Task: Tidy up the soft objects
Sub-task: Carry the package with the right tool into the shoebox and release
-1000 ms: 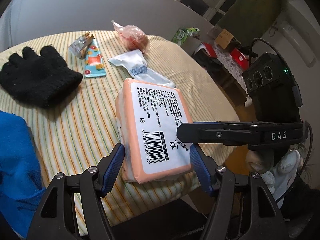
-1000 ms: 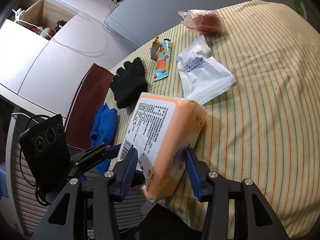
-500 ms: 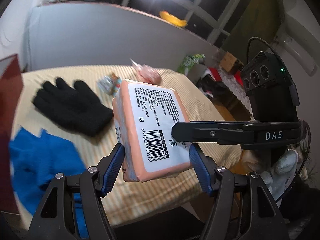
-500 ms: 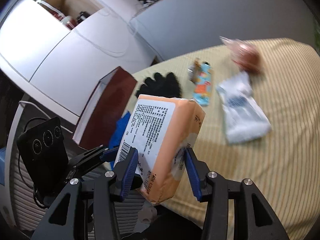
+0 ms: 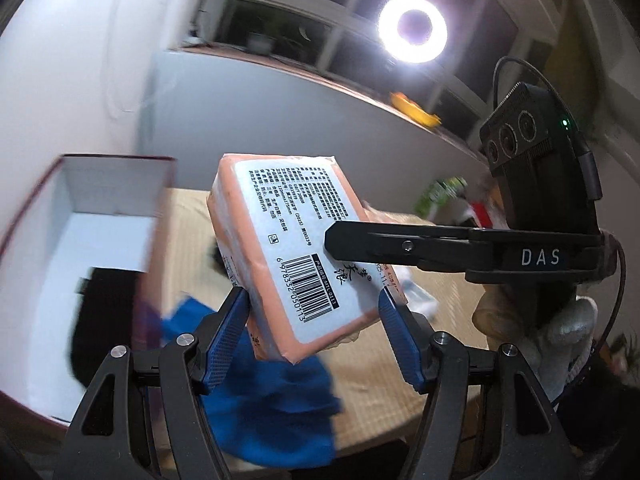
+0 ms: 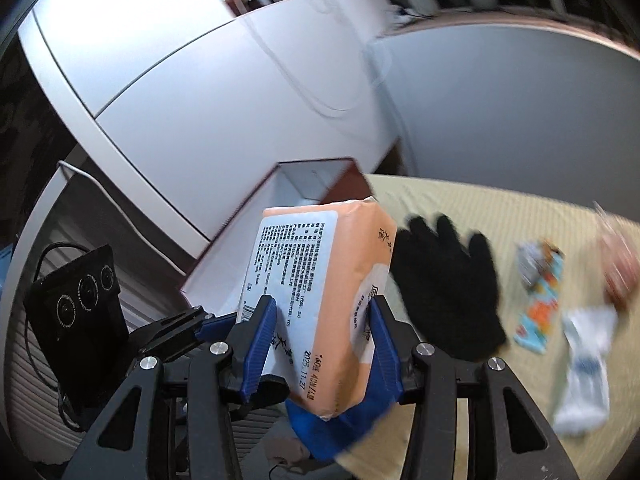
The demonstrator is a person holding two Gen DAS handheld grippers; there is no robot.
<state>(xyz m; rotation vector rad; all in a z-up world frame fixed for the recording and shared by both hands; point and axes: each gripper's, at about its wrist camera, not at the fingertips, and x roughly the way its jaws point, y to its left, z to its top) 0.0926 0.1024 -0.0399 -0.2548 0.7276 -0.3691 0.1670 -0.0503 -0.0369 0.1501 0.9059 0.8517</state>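
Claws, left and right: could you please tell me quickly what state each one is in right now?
Left claw: closed on the orange tissue pack, lifted off the table.
Right claw: closed on the same tissue pack.

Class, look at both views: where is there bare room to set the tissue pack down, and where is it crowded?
The open box shows bare white floor at its far end; a dark item sits nearer. Striped tablecloth beyond the black glove is bare. It is crowded around the blue glove, hand-cream tube and white packet.

Tissue pack raised and carried leftward.
Now well above the striped tablecloth, beside the open box; previously resting on it.
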